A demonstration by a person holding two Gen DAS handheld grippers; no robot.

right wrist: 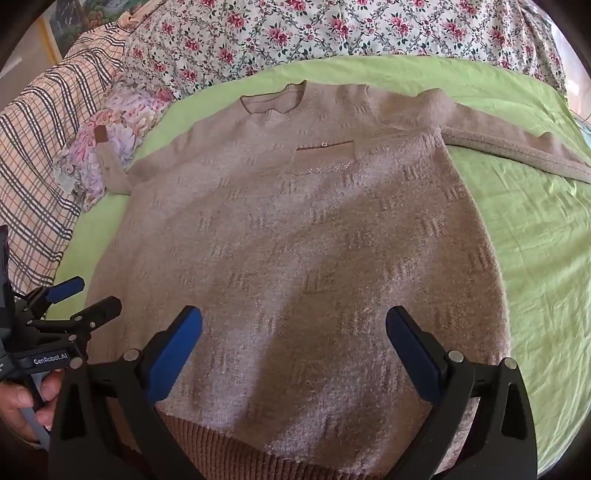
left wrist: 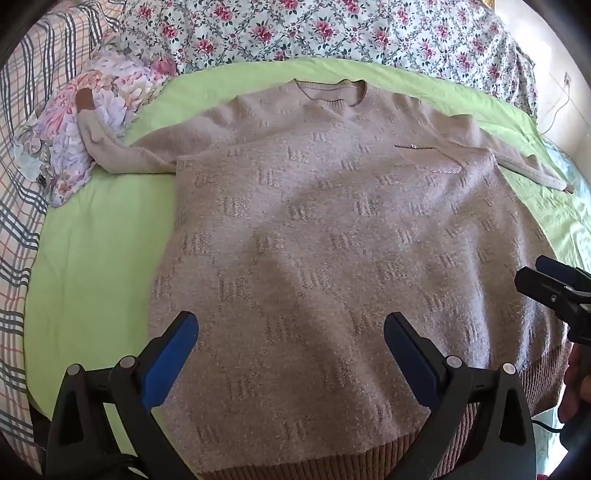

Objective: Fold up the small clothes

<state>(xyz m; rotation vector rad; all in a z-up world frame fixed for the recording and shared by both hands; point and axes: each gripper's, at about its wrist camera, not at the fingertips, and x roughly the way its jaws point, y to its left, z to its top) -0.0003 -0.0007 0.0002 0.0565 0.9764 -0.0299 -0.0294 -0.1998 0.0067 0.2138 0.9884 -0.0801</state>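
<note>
A beige knit sweater lies flat, front up, on a green sheet, neck at the far side and ribbed hem nearest me; it also shows in the right wrist view. Its left sleeve runs onto a floral bundle, its right sleeve stretches out right. My left gripper is open and empty above the hem's left part. My right gripper is open and empty above the hem's right part. Each gripper shows in the other's view, the right one and the left one.
A floral bundle of cloth lies at the far left on the sheet. A flowered duvet is heaped along the far side, a checked blanket along the left. The green sheet lies bare to the right of the sweater.
</note>
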